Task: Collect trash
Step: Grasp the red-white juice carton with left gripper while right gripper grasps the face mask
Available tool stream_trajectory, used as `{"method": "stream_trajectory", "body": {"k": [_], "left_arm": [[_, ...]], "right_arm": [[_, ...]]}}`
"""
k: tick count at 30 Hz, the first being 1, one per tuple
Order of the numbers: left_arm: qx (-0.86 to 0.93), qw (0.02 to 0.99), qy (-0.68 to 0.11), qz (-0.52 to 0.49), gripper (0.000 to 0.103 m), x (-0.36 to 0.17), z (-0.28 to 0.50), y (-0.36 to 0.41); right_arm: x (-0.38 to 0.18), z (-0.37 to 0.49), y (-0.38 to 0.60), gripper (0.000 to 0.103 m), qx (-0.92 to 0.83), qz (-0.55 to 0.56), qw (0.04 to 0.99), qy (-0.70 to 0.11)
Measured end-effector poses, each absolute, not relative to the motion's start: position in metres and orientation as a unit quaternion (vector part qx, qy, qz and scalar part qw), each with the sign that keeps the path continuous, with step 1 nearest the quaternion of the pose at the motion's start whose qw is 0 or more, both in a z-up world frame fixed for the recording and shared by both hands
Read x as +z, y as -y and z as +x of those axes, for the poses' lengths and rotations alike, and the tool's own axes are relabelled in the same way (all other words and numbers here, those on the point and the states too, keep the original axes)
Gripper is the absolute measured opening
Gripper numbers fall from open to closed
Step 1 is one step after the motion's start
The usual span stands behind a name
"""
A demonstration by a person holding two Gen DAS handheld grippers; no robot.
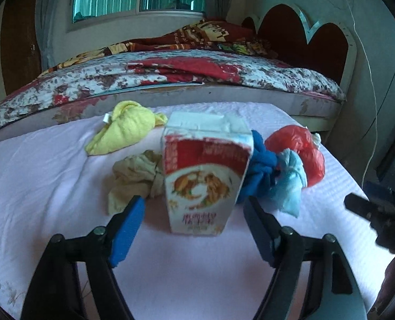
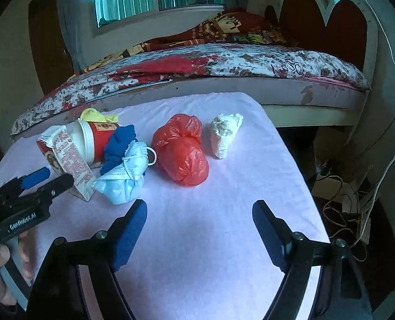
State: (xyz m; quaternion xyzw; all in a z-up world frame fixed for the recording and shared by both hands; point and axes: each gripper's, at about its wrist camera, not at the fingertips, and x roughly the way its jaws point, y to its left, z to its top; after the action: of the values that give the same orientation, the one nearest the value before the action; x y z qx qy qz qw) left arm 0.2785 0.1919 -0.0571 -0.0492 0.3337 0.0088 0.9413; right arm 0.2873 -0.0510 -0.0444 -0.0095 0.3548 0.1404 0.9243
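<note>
In the left wrist view, the left gripper (image 1: pixel 194 205) stands released, its blue-padded fingers (image 1: pixel 126 229) spread wide to either side of a small carton (image 1: pixel 204 173) and not touching it. The carton stands upside down on a table covered by a pale pink cloth (image 1: pixel 51 176), its print inverted. Just behind it to the left lies a crumpled beige wrapper (image 1: pixel 133 176); farther back lies a yellow cloth wad (image 1: pixel 122 130). To the carton's right, a blue cloth (image 1: pixel 260 165) touches a knotted light-blue face mask (image 1: pixel 289 184), with a red plastic bag (image 1: pixel 301 149) behind them. The right gripper (image 1: pixel 357 205) enters at the right edge, blurred. A bed with a floral quilt (image 1: pixel 170 72) lies beyond the table.

In the right wrist view, the right gripper (image 2: pixel 200 210) is likewise released, fingers (image 2: pixel 129 234) wide apart over bare cloth (image 2: pixel 210 240) and holding nothing. Ahead lies the red plastic bag (image 2: pixel 181 149), with a white crumpled wad (image 2: pixel 225 133) just beside it to the right. At left, the face mask (image 2: pixel 125 178) and blue cloth (image 2: pixel 120 144) rest against a red-and-white cup (image 2: pixel 93 140) lying on its side, the carton (image 2: pixel 69 160) in front of it. The left gripper (image 2: pixel 49 177) reaches toward the carton, a hand (image 2: pixel 0 272) on its handle. Tangled cables (image 2: pixel 341 208) lie on the floor at right.
</note>
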Motion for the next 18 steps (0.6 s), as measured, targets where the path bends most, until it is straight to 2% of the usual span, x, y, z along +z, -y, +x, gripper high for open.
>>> {"method": "stream_trajectory", "body": {"k": [1,2,3,11,16,18], "left_arm": [[0.006,0.941,-0.335,-0.049,0.073,-0.058,0.282,-0.192],[0.003,0.94,-0.337,-0.051,0.066,-0.059,0.285,-0.191],[-0.002,0.938,-0.341,-0.052,0.053,-0.061,0.288,-0.191],[0.013,0.943,-0.329,-0.04,0.052,-0.055,0.273,-0.195],[0.018,0.94,-0.338,-0.035,0.052,-0.056,0.265,-0.202],[0.019,0.939,-0.341,-0.036,0.052,-0.056,0.261,-0.205]], "right_arm": [[-0.046,0.29,0.05,0.083,0.142,-0.005,0.923,-0.357],[-0.047,0.291,0.046,0.083,0.145,-0.001,0.922,-0.358],[-0.048,0.291,0.043,0.083,0.15,-0.001,0.922,-0.357],[-0.042,0.306,0.003,0.074,0.192,0.009,0.916,-0.353],[-0.053,0.33,-0.022,0.059,0.217,0.033,0.897,-0.384],[-0.058,0.337,-0.025,0.025,0.236,0.055,0.882,-0.403]]}}
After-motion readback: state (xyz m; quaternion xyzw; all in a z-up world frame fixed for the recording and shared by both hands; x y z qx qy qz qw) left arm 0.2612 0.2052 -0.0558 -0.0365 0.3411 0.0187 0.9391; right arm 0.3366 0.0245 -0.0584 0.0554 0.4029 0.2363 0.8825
